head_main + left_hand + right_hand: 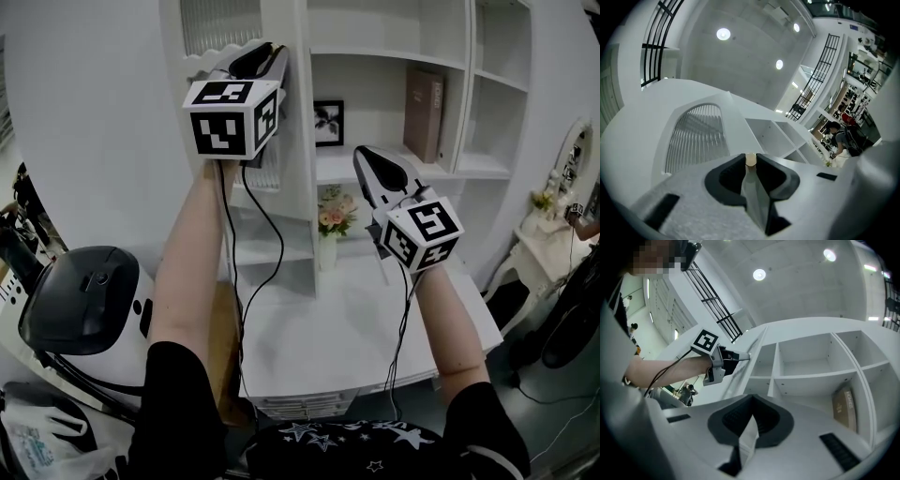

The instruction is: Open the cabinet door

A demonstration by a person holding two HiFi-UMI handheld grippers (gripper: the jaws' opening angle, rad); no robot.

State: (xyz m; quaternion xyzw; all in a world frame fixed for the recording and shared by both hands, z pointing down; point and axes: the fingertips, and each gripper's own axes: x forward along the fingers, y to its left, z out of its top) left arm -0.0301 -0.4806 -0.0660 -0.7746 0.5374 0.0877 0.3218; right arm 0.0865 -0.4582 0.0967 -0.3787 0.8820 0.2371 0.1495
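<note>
Left gripper (pixel 267 52) pinches the small tan knob (pixel 750 160) on the cabinet door (pixel 696 136); right gripper (pixel 366 159) hovers closed and empty before the shelves (pixel 389 58).

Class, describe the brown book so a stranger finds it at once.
Start at the white shelf unit above the desk. In the compartment with the framed picture, the book stands at the right end. It is the only brown thing on those white shelves.

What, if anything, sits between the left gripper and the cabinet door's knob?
Nothing visible. The left gripper's fingers are closed on the knob at the edge of the cabinet door. The right gripper hangs apart from the door, empty.
</note>
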